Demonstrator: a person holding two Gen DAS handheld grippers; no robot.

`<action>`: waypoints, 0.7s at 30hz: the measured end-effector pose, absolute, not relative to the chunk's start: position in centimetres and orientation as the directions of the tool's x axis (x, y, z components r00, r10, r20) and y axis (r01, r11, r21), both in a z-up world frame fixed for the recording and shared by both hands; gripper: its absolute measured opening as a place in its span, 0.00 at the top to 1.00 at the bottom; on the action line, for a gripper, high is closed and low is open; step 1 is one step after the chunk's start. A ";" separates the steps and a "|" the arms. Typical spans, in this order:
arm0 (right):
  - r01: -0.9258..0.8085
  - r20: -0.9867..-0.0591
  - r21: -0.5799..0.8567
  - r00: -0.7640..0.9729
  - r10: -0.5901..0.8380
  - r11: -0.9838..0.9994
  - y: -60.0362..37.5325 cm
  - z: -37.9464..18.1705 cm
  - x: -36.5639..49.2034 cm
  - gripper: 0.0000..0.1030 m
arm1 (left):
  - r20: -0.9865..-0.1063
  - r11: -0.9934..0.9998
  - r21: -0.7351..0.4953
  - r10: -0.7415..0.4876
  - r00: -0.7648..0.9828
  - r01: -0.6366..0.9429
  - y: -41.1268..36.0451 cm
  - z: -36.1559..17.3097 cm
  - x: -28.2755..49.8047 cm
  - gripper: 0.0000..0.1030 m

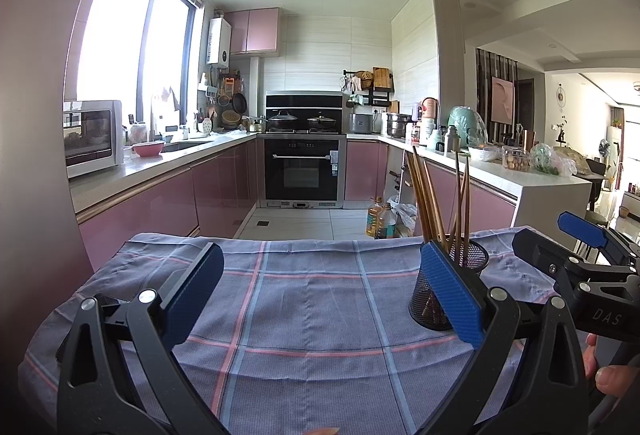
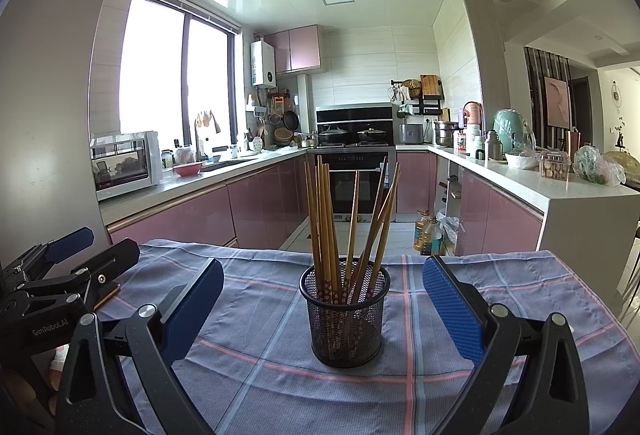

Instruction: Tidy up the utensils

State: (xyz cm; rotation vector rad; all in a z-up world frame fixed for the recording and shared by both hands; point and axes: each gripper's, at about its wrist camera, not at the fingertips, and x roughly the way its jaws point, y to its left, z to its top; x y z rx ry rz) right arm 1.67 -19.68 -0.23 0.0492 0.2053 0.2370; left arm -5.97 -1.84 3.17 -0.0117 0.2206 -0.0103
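While chopsticks (image 2: 344, 223) fill holder (image 2: 346, 315), tongs (image 2: 322, 299) gape.

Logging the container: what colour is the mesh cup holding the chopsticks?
Black wire mesh cup; clearest in the right wrist view.

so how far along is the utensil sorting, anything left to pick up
Looks essentially done: the chopsticks all stand in the mesh cup on the checked cloth, and no loose utensils show on the cloth in either view. Nothing is in hand: the left gripper and right gripper are both open and empty. What's left, if anything, lies outside these views.
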 end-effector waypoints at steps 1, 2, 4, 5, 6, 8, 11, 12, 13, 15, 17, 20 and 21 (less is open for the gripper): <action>-0.227 -0.196 0.072 0.951 0.237 0.971 -19.7 -0.2 1.7 0.06 | -0.219 1.000 -0.012 -0.011 0.976 0.008 -1.8 3.2 -6.0 0.05; -0.228 -0.196 0.073 0.951 0.238 0.971 -19.7 -0.2 1.7 0.06 | -0.219 1.000 -0.013 -0.011 0.976 0.008 -1.8 3.2 -6.0 0.05; -0.228 -0.197 0.072 0.951 0.238 0.971 -19.7 -0.2 1.7 0.06 | -0.219 1.000 -0.013 -0.012 0.976 0.009 -1.9 3.1 -6.0 0.05; -0.227 -0.196 0.073 0.951 0.238 0.971 -19.7 -0.2 1.6 0.06 | -0.219 1.000 -0.012 -0.011 0.976 0.008 -1.9 3.1 -6.0 0.05; -0.228 -0.196 0.073 0.951 0.238 0.971 -19.7 -0.2 1.7 0.06 | -0.219 1.000 -0.013 -0.012 0.976 0.009 -1.9 3.2 -6.0 0.05; -0.228 -0.196 0.073 0.951 0.238 0.971 -19.7 -0.2 1.7 0.06 | -0.220 1.000 -0.012 -0.013 0.975 0.010 -2.0 3.2 -5.9 0.05; -0.226 -0.196 0.073 0.952 0.237 0.971 -19.7 -0.2 1.6 0.06 | -0.221 1.000 -0.012 -0.015 0.975 0.012 -2.1 3.1 -5.9 0.05; -0.227 -0.196 0.074 0.951 0.237 0.971 -19.7 -0.3 1.6 0.06 | -0.221 1.000 -0.012 -0.014 0.975 0.012 -2.1 3.0 -5.9 0.05; -0.227 -0.196 0.074 0.951 0.238 0.971 -19.7 -0.3 1.6 0.06 | -0.221 1.000 -0.012 -0.015 0.975 0.012 -2.1 3.1 -5.9 0.05; -0.226 -0.198 0.074 0.951 0.237 0.971 -19.7 -0.3 1.6 0.06 | -0.221 1.000 -0.011 -0.013 0.975 0.011 -2.1 3.1 -5.9 0.05; -0.227 -0.198 0.075 0.951 0.238 0.971 -19.7 -0.3 1.6 0.06 | -0.221 1.000 -0.012 -0.015 0.975 0.013 -2.1 3.1 -5.9 0.05; -0.227 -0.199 0.076 0.951 0.238 0.971 -19.6 -0.3 1.6 0.06 | -0.221 1.000 -0.012 -0.015 0.975 0.012 -2.1 3.1 -5.9 0.05; -0.226 -0.199 0.076 0.951 0.237 0.971 -19.6 -0.3 1.6 0.06 | -0.221 1.000 -0.012 -0.015 0.975 0.012 -2.1 3.1 -5.9 0.05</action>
